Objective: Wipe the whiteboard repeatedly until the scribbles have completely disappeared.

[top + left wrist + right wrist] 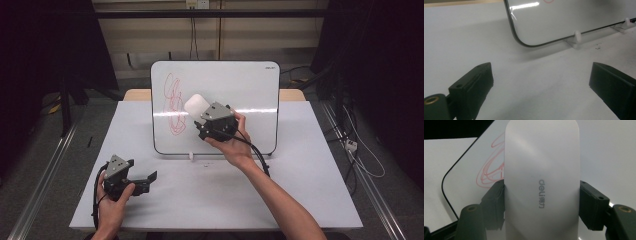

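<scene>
A whiteboard (235, 90) stands propped upright at the middle of the table, with red scribbles (174, 106) on its left part. My right gripper (199, 114) is shut on a white eraser (196, 105) and holds it against the board, just right of the scribbles. In the right gripper view the eraser (541, 177) sits between both black jaws, with the scribbles (491, 170) to its left. My left gripper (147, 179) rests open near the table's front left corner, nothing between its jaws. The left gripper view looks at the whiteboard's lower corner (524, 42).
The table (310, 180) has a white top. Small white clip feet (191, 156) hold the board's lower edge. Metal rails run along the floor on both sides, and cables lie on the floor at the right (360, 155).
</scene>
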A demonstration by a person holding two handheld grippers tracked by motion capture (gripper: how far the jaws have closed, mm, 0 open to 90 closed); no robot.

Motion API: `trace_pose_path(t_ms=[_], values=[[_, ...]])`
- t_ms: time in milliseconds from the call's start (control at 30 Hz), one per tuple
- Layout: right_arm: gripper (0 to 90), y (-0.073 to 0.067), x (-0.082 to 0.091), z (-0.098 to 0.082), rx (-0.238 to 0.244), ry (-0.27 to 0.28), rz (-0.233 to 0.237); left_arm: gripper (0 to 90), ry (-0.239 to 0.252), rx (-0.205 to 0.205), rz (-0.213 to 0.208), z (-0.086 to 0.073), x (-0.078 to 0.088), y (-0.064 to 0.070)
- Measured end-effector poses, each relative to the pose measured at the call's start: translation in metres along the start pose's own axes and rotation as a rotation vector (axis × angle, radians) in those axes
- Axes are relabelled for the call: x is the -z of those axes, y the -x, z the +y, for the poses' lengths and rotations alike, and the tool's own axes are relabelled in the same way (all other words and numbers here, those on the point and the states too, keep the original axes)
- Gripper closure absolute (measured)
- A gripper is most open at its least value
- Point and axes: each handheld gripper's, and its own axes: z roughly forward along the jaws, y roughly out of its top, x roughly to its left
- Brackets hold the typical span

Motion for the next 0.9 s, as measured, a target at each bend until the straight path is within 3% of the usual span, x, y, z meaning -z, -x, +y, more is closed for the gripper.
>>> trace_pose_path(t_ms=[333,900], values=[[31.4,-0.003,-0.008,0.019,0.023,0.012,0.009,5.2,-0.006,0.004,0.000,0.001,-0.003,0.002],[31.4,-0.005,-0.033,0.048,0.076,0.026,-0.037,5.3,-0.002,0.006,-0.006,-0.002,0.002,-0.001]])
